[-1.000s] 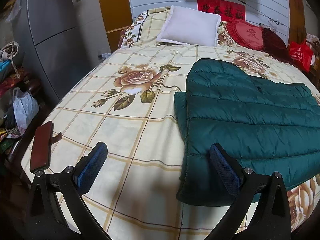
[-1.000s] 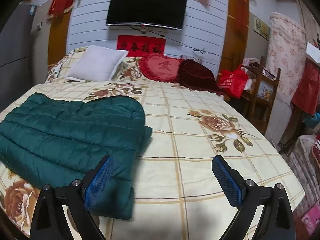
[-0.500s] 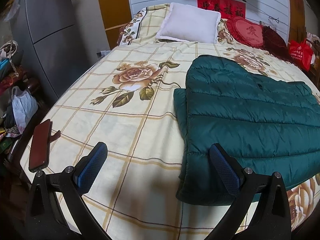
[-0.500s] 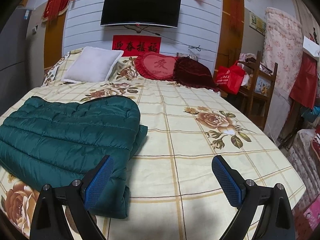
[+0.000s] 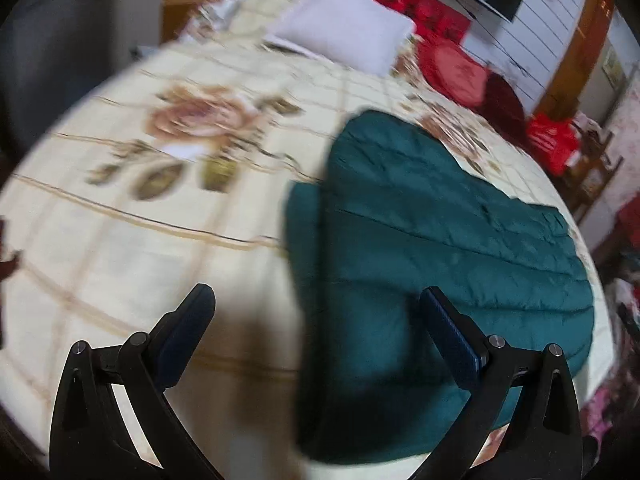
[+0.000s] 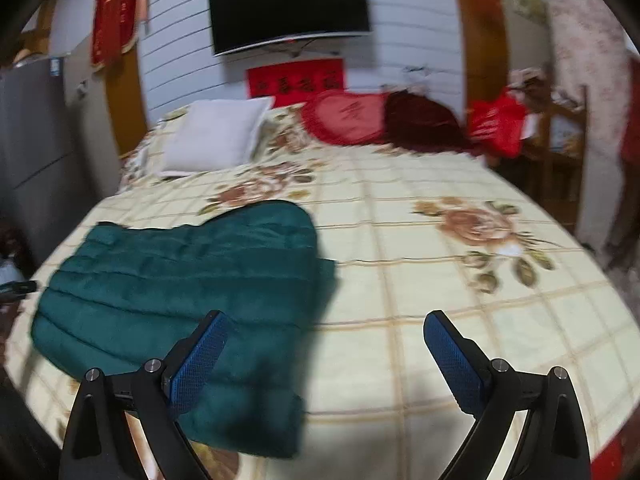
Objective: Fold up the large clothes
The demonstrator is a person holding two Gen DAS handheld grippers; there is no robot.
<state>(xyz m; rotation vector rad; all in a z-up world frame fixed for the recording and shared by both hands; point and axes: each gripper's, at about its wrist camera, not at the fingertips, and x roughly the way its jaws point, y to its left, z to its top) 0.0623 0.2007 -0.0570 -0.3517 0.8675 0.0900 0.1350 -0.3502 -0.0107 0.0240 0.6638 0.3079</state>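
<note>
Teal and quilted, the puffer jacket [image 5: 440, 240] fills the centre and right of the left wrist view, lying folded into a thick pad on the floral bedspread [image 5: 140, 240]. The left gripper [image 5: 316, 320] sits at the bottom of the frame with its jaws spread wide and nothing between them; one blue pad stands over bare bedspread, the other over the jacket's near part. This view is blurred, so fine seams are hard to read. A white pillow [image 5: 344, 36] lies at the top centre.

From the right wrist view the jacket [image 6: 192, 280] occupies the lower left, its layered edge stacked toward the bottom of the frame. The right gripper [image 6: 324, 348] is likewise wide open and empty, its left pad over the jacket's right edge, the other pad over plain bedspread [image 6: 440, 280]. A red heart cushion [image 6: 348, 120] and a wall-mounted television [image 6: 288, 4] sit in the upper middle.

The jacket looks light, soft and springy, with a slick shell, so I judge it will puff back open and slide unless pinched firmly. The best hold is probably the stacked side edges nearest each gripper, taking all layers together at a stitched seam rather than a puffy channel.
</note>
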